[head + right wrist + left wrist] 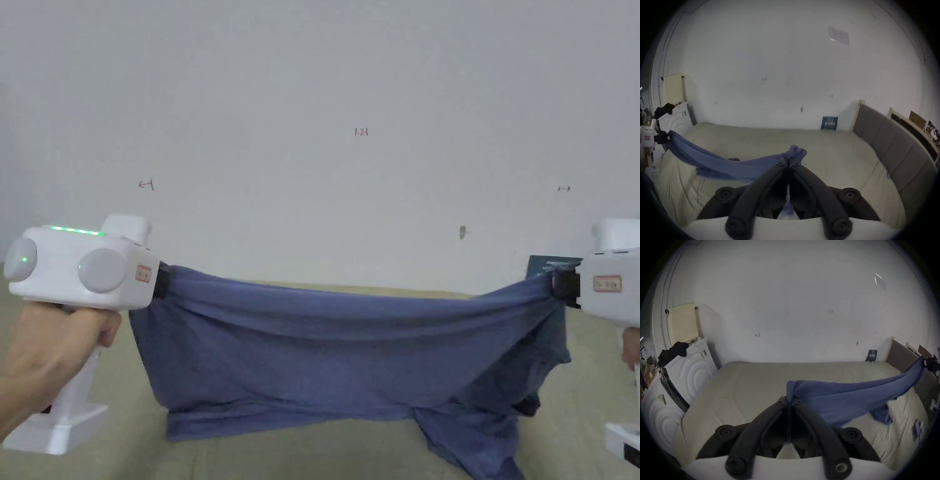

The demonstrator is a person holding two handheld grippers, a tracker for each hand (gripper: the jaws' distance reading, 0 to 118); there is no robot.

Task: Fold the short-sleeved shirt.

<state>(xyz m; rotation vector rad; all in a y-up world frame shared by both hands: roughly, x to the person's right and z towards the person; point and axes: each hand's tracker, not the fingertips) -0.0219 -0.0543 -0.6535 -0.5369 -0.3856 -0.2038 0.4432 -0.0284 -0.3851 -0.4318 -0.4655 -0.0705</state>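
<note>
Head view is showing the left gripper [161, 281] pinching one end of the blue short-sleeved shirt [350, 350] at the left, held up by a hand [44, 356]. In the left gripper view both jaws are closing tight on a bunched edge of the cloth, so this tool is clamping the shirt.

Moving right, the shirt is hanging as a sagging band between the two tools, above the near part of the beige bed [312, 453]. Its long axis is running left to right, roughly level, with the top edge dipping slightly in the middle. The lower edge is brushing the bed, and toward the right a crumpled part is trailing down onto it; which end is collar and which is hem I cannot tell.

At the right, the right gripper [558, 286] is gripping the other end, and in the right gripper view its jaws are pressing together on a knot of fabric. A dark book [829, 123] is leaning against the far wall.

The step in hand is looking like spreading the shirt before laying it flat. Doing it well probably means keeping both ends level, pulling apart gently until the sag is going out, and letting the bunched right portion shake loose before lowering; tugging hard may be slipping the cloth from a clamp.
</note>
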